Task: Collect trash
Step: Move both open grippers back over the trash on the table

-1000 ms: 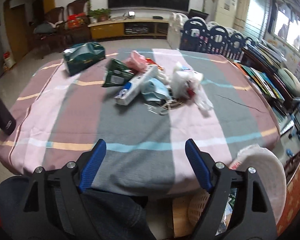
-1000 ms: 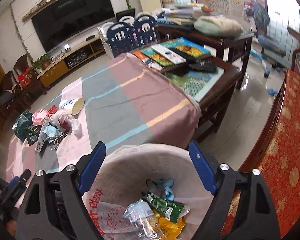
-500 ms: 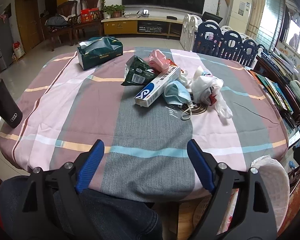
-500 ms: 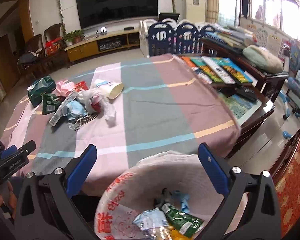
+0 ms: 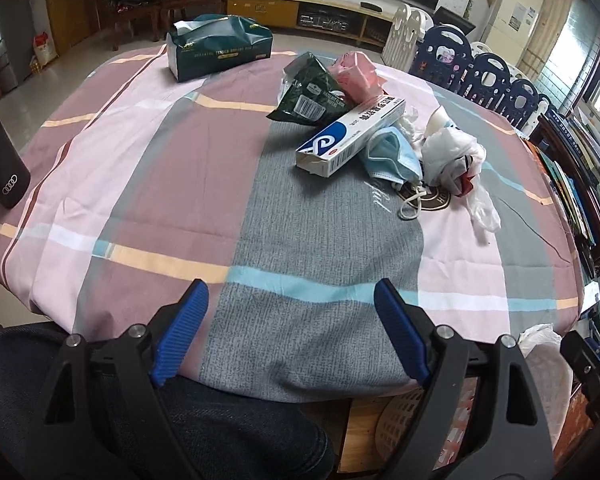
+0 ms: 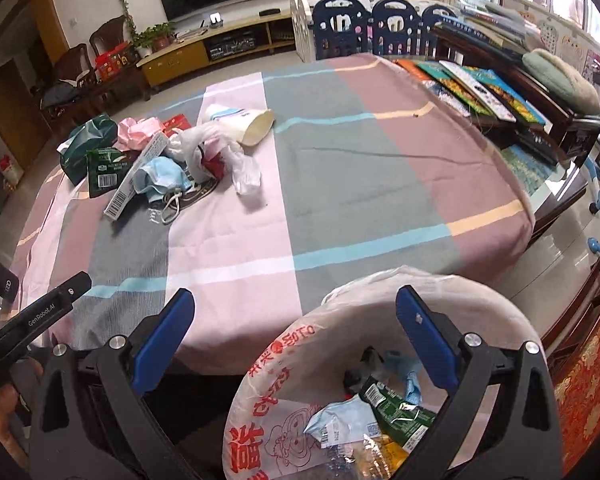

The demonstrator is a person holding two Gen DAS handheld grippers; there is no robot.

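A pile of trash lies on the striped tablecloth [image 5: 180,168]: a white and blue carton [image 5: 350,136], a dark green wrapper [image 5: 310,96], a pink crumpled bag [image 5: 354,74], a blue face mask [image 5: 392,156] and a white plastic bag [image 5: 456,160]. The right wrist view shows the same pile with a paper cup [image 6: 244,124]. My left gripper [image 5: 290,316] is open and empty at the near table edge. My right gripper [image 6: 296,320] is open and empty above the bag-lined trash bin [image 6: 364,360], which holds wrappers.
A green tissue box [image 5: 220,46] stands at the far left of the table. A black tumbler [image 5: 0,160] stands at the left edge. Books [image 6: 472,88] lie on a side table to the right. A red sofa [image 6: 592,380] is beside the bin.
My left gripper moved forward toward the pile over the table edge. My right gripper turned left and came level, so the table fills more of its view and the bin sits lower right.
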